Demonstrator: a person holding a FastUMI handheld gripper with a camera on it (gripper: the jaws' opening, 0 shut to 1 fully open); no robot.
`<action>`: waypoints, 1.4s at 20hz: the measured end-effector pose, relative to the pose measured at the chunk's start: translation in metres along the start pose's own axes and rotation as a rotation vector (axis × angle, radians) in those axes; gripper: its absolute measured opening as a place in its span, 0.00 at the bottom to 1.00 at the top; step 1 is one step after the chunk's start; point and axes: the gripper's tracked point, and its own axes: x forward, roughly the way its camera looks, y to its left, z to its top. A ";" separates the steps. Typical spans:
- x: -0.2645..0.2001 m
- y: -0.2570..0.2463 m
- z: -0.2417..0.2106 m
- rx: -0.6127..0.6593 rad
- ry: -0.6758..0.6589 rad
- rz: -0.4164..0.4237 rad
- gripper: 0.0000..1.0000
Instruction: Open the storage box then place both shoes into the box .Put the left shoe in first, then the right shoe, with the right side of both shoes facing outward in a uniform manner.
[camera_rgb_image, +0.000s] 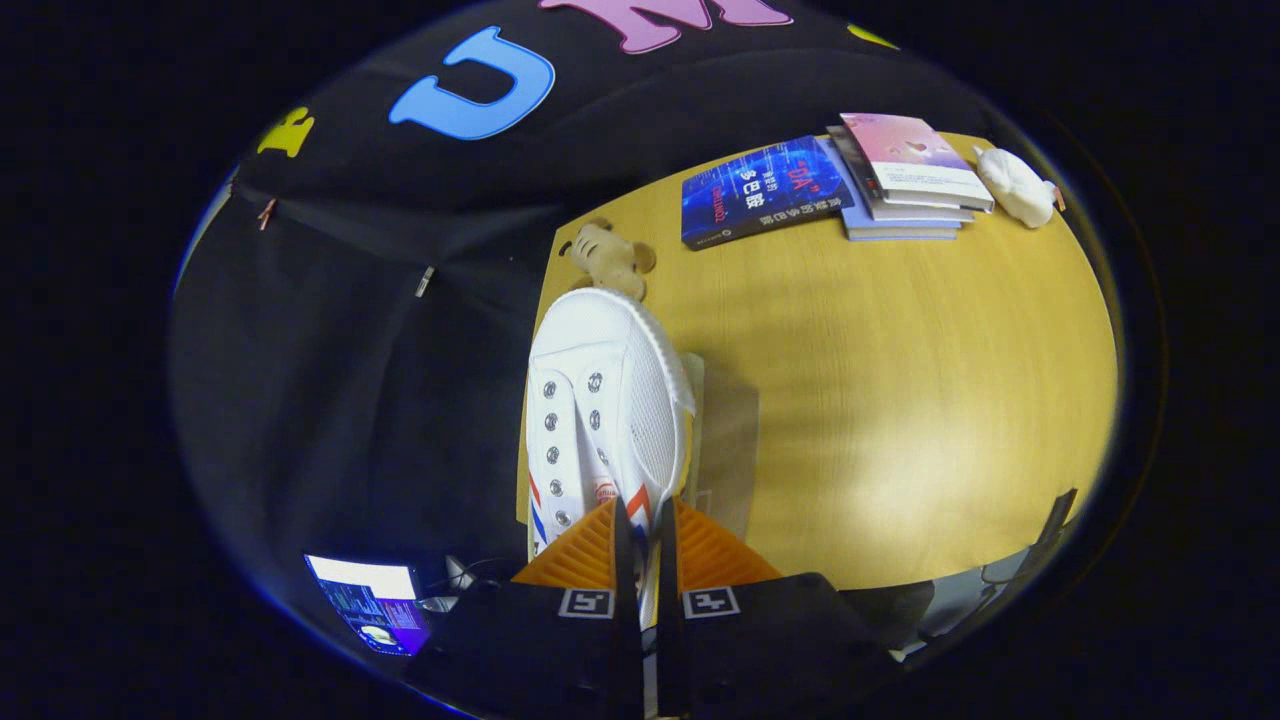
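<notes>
A white canvas shoe (600, 400) with metal eyelets and red and blue stripes hangs above the wooden table (900, 400), toe pointing away from me. My gripper (642, 520) is shut on the shoe's side wall near the opening, one finger on each face of the canvas. Just beyond and below the shoe, a pale clear panel (722, 440) rests on the table; I cannot tell whether it is part of the storage box.
A small plush bear (610, 258) lies at the table's far edge beyond the shoe's toe. A blue book (765, 190), a stack of books (905, 180) and a white plush toy (1015, 185) lie at the far side. A lit screen (370, 600) glows low beside the fingers.
</notes>
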 end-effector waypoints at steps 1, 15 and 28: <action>0.010 0.002 -0.004 0.002 0.014 -0.010 0.10; 0.056 -0.008 -0.033 0.010 0.113 -0.101 0.19; 0.029 0.005 -0.003 0.010 -0.039 0.017 0.99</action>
